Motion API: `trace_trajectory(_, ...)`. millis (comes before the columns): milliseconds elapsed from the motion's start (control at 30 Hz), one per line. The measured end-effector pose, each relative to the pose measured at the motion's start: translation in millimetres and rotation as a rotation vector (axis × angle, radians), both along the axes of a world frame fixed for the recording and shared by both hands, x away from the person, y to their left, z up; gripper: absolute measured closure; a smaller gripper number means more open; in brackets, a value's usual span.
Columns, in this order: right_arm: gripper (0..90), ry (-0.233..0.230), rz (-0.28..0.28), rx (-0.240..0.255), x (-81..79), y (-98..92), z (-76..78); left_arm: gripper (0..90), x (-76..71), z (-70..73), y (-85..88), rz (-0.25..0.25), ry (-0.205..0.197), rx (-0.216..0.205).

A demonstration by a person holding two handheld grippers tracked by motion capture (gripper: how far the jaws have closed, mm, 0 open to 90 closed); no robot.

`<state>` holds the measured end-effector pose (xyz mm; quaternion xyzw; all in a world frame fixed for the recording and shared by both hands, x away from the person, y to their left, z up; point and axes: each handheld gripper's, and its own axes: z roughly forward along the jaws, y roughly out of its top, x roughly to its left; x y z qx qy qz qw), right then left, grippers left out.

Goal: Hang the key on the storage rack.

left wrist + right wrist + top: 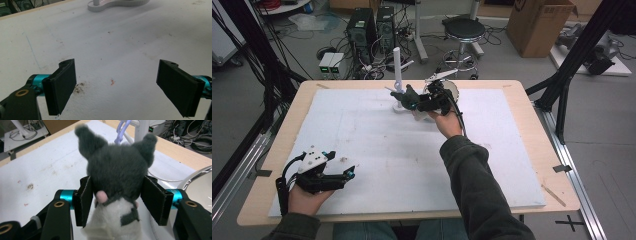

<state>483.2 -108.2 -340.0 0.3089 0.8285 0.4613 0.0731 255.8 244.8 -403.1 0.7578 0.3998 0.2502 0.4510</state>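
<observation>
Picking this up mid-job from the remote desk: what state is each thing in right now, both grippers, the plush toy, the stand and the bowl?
Left gripper: open, nothing between the jaws, low over the white mat.
Right gripper: jaws around the plush toy; whether the pads press it cannot be told.
Plush toy: between the right jaws, ears toward the stand.
White stand: upright on the mat.
Metal bowl: upright beside the toy.

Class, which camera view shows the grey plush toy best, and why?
The right gripper view: the plush toy looms close between the right gripper pads, ears and white belly clear. The high view shows it small and far, beside the white stand.
</observation>
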Motion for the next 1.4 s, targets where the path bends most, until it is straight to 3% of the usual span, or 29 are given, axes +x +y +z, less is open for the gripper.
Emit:
trace_trajectory(367,36.6,0.009,-0.004,0.023,-1.7,-3.7,-3.6,16.6,2.3,0.3,-0.9,0.001,0.004,0.002)
trace_trajectory(800,29.6,-0.031,0.022,0.057,-11.6,-7.8,8.2,16.6,4.2,-0.1,-1.3,0.01,0.006,-0.009)
trace_trajectory(1400,18.0,-0.042,-0.028,0.09,-25.5,-26.8,10.5,16.6,5.6,-1.4,-2.0,-0.007,0.015,-0.003)
